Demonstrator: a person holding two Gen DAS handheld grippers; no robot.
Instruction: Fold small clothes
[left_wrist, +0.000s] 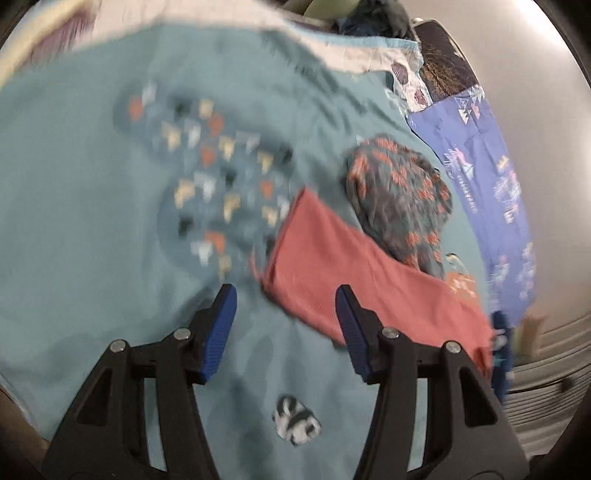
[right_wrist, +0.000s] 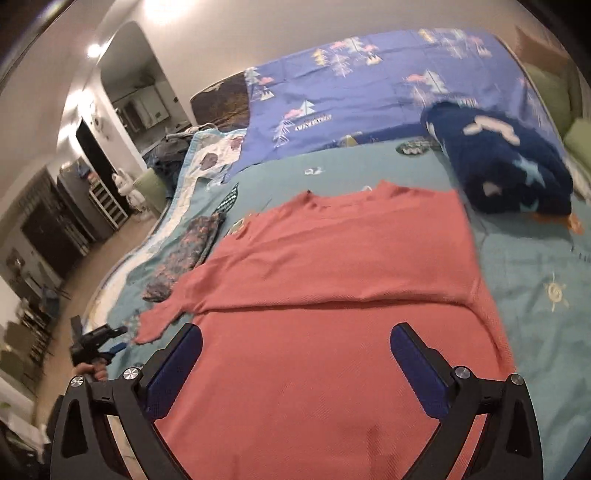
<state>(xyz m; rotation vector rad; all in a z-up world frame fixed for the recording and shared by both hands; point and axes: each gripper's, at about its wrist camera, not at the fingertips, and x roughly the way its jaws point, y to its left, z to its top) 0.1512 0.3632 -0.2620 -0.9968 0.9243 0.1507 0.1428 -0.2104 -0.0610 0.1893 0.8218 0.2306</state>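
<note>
Not much to read here: the purple sheet (right_wrist: 369, 85) carries a line of white capital lettering under one of its printed trees, but it's too blurred to make out. In the left wrist view the same sheet (left_wrist: 476, 166) shows lettering, smeared and unreadable. Nothing else bears text.

Both wrist views downward, sharing coral shirt (right_wrist: 332, 295).

A big teal bed cover (right_wrist: 535, 266) fills the bed. A purple sheet (right_wrist: 369, 85) with little trees lies at 12 o'clock. A dark blue fluffy blanket (right_wrist: 506, 162) with stars sits at 2 o'clock. Dark cupboards (right_wrist: 55, 229) stand at 9 o'clock.
</note>
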